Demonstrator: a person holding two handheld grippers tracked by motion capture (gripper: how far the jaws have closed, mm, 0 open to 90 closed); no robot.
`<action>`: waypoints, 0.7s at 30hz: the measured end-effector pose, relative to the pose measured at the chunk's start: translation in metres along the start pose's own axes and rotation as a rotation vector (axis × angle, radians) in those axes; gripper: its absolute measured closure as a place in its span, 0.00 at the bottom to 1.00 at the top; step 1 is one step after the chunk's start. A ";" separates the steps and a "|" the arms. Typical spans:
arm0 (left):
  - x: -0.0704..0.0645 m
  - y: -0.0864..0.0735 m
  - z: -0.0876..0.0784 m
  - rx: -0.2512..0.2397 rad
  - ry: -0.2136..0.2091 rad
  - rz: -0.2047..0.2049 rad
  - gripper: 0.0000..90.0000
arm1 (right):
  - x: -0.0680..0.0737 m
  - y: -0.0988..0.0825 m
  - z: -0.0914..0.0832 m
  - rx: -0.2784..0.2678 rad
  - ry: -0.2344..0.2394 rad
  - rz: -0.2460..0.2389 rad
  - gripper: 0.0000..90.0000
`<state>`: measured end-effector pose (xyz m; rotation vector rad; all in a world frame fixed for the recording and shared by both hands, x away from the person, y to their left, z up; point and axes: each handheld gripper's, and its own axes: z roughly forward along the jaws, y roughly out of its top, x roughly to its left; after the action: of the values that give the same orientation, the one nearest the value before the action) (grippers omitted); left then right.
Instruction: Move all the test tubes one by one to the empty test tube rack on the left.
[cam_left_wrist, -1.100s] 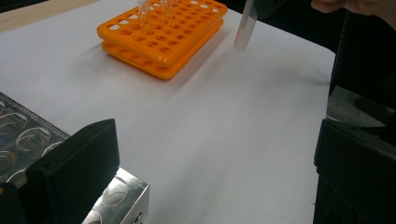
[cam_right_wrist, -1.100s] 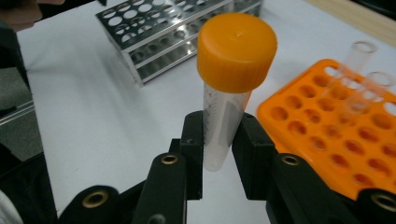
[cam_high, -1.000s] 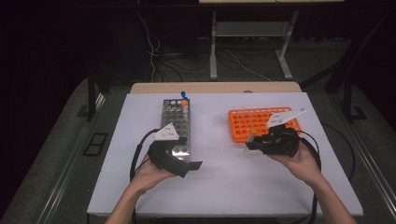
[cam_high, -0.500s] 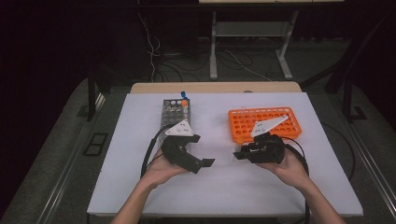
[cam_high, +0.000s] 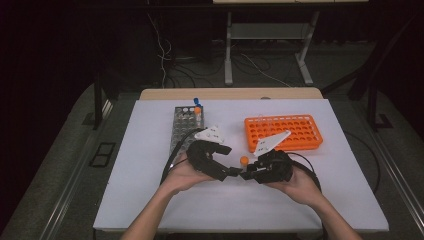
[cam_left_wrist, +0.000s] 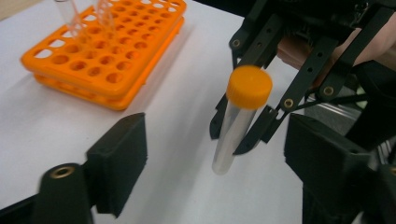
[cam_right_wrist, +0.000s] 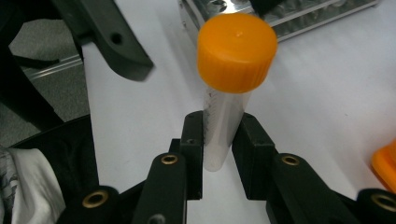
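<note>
A clear tube with an orange cap (cam_high: 244, 160) stands upright over the middle of the white table, with my right gripper (cam_high: 247, 173) shut on its lower part. The right gripper view shows the two pads pressing the tube (cam_right_wrist: 219, 135) below the cap (cam_right_wrist: 236, 51). My left gripper (cam_high: 232, 161) faces it from the left. Its jaws have just been closing and stand on either side of the tube (cam_left_wrist: 231, 135), apart from it on both sides. In the left gripper view the left gripper (cam_left_wrist: 219, 163) looks at the right gripper (cam_left_wrist: 233, 137) behind the tube.
A grey rack (cam_high: 186, 127) at the back left holds a blue-capped and an orange-capped tube (cam_high: 198, 109). An orange rack (cam_high: 282, 131) sits at the back right; two clear uncapped tubes (cam_left_wrist: 70, 16) stand in it. Black cables trail from both grippers.
Both hands have come together at the table's middle: the left moved right, the right moved left and nearer with the tube. The left jaws have narrowed around the tube.
</note>
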<state>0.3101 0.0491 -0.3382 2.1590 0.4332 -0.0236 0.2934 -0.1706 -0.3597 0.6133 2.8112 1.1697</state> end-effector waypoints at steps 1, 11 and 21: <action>0.000 0.001 0.000 0.012 -0.017 0.013 0.30 | 0.001 0.001 0.001 0.004 0.002 -0.005 0.82; -0.001 0.007 0.004 0.110 -0.074 0.085 0.57 | 0.008 0.008 0.016 0.054 0.023 -0.042 0.82; -0.003 0.013 0.003 0.158 -0.072 0.118 0.76 | 0.009 0.010 0.021 0.060 0.030 -0.048 0.81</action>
<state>0.3121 0.0388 -0.3296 2.3281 0.2691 -0.0712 0.2922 -0.1463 -0.3668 0.5322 2.8786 1.0993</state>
